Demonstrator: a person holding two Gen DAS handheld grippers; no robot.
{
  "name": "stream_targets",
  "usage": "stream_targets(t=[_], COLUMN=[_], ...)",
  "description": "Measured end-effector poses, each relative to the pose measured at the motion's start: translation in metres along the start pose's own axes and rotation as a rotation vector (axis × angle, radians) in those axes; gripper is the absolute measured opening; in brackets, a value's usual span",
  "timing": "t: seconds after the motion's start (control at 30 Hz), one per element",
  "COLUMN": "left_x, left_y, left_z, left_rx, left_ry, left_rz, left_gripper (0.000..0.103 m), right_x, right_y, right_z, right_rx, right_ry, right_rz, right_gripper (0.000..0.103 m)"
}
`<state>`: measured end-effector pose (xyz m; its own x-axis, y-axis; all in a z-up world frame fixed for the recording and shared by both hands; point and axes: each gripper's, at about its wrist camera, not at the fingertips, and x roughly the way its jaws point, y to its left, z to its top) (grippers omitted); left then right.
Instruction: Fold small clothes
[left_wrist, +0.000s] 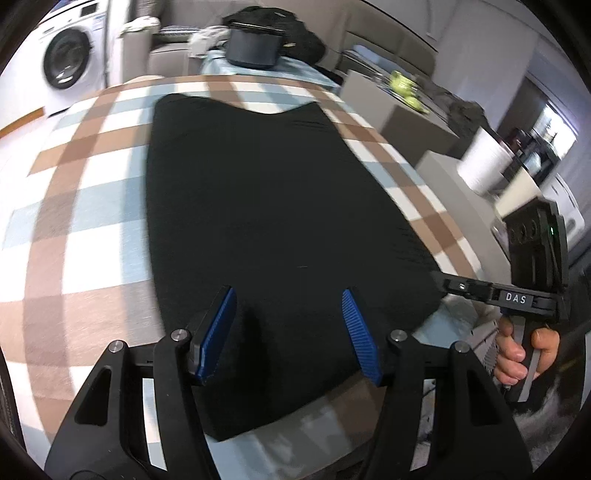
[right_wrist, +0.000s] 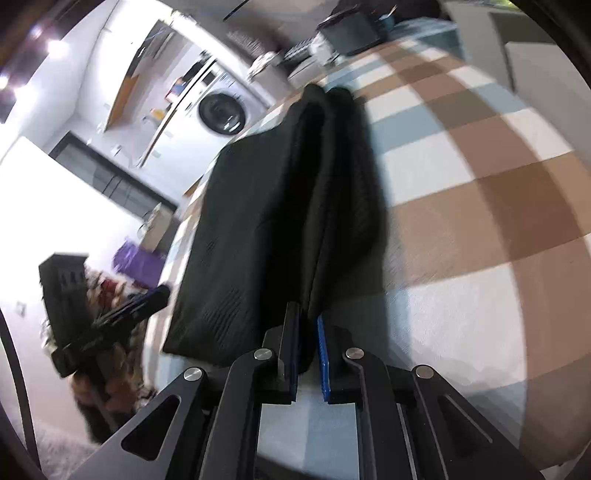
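A black garment (left_wrist: 280, 206) lies spread on the checked cloth (left_wrist: 85, 206) of the table. The right gripper (right_wrist: 306, 332), angled downward, pinches its near edge, lifting a ridge of fabric. The left gripper (left_wrist: 288, 332) hovers tilted down over the near end, blue pads (left_wrist: 218, 332) spread apart, holding nothing.

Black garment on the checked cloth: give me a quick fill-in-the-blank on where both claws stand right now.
1. The right claw is ____ on an edge of the black garment.
2. The left claw stands ____, nothing pinched.
3. The garment lies on a ____ cloth.
4. The pads on both claws are ____ in colour.

Missing words: shut; open; checked; blue
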<state>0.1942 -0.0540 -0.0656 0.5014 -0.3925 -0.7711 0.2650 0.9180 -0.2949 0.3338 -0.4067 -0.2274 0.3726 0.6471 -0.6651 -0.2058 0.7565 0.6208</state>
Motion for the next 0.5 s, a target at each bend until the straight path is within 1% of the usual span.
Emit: stream_targets(t=[0.1, 0.13, 0.27, 0.33, 0.4, 0.47, 0.5], left_x=[0.009, 0.013, 0.032, 0.041, 0.049, 0.053, 0.055], left_y=[-0.029, -0.042, -0.086, -0.108, -0.126, -0.136, -0.135], left_z=[0.001, 0.001, 0.0, -0.003, -0.006, -0.006, -0.004], left_rx=[0.08, 0.117, 0.215, 0.269, 0.32, 0.341, 0.333], left_ry=[0.024, 0.031, 0.077, 0.098, 0.102, 0.089, 0.076], left_rz=[-0.038, -0.068, -0.142, -0.148, -0.142, -0.102, -0.091], left_gripper=[0.057, 0.057, 0.057, 0.058, 0.058, 0.058, 0.056], right_x=[-0.002, -0.003, -0.002, 0.001, 0.004, 0.004, 0.007], right_y=[0.003, 0.002, 0.003, 0.007, 0.015, 0.019, 0.021], right_z=[0.002, 0.003, 0.007, 0.01, 0.013, 0.017, 0.019], right_rx=[-0.001, 0.007, 0.029, 0.038, 0.039, 0.045, 0.043], right_ry=[-0.038, -0.059, -0.081, -0.082, -0.083, -0.077, -0.071], right_rz=[0.056, 0.084, 0.147, 0.173, 0.193, 0.213, 0.21], right_gripper=[0.009, 0.009, 0.009, 0.009, 0.009, 0.009, 0.009])
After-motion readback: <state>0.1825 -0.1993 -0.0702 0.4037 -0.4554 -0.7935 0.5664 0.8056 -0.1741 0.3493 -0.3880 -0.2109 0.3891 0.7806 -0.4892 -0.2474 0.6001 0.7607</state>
